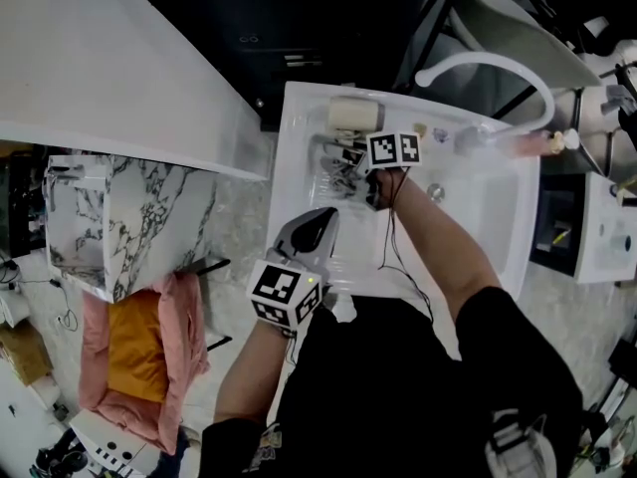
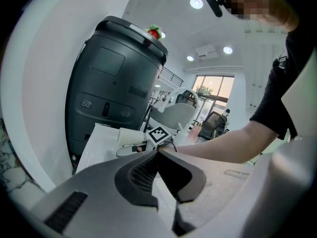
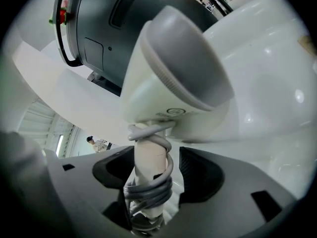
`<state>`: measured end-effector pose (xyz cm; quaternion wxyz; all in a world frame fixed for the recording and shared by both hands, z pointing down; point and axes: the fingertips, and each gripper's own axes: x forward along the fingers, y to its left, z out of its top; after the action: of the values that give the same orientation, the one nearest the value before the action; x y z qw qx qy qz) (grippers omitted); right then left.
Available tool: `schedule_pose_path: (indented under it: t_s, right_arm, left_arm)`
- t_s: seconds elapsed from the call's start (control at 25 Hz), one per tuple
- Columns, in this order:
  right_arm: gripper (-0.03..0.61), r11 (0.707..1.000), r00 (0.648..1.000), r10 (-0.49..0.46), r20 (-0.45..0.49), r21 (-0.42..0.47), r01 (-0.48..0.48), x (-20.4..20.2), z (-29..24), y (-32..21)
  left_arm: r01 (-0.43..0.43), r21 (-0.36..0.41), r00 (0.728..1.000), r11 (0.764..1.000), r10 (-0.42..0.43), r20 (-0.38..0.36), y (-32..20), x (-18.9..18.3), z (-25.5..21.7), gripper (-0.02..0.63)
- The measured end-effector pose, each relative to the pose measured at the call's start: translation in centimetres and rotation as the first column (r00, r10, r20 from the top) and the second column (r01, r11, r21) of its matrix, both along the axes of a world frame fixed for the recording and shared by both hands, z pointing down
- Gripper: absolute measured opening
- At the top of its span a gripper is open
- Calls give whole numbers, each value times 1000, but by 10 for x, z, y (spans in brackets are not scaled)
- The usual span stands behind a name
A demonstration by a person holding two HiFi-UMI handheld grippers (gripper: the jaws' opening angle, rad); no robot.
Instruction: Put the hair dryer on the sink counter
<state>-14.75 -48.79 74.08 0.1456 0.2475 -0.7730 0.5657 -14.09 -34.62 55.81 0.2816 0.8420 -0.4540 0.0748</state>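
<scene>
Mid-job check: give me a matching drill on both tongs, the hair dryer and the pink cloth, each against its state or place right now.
Things:
1. left tongs
2. right tongs
3. hair dryer
4. pink cloth

States or places:
A. cord wound round its handle
B. jaws together, nothing between them
C. off to the left of the sink counter
D. jaws apart on either side of a handle

Pairs: 1-B; 2-D; 3-A; 4-C
</scene>
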Motion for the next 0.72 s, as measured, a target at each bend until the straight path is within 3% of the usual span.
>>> schedule_pose_path:
  t_s: [0.6, 0.68, 0.72]
  right_arm:
    - [265, 986, 993, 95, -70, 147, -84, 48, -60, 37]
    - [185, 968, 988, 130, -84, 228, -108, 56, -81, 45]
    - [100, 950, 983, 155, -98, 287, -121, 61, -94, 48]
  left_arm:
    - [-32, 70, 999, 997, 33, -7, 48, -13, -40, -2]
    - [-39, 81, 999, 996, 40, -13, 59, -16, -47, -2]
    - [-43, 84, 999, 996, 44, -17, 66, -18, -50, -2]
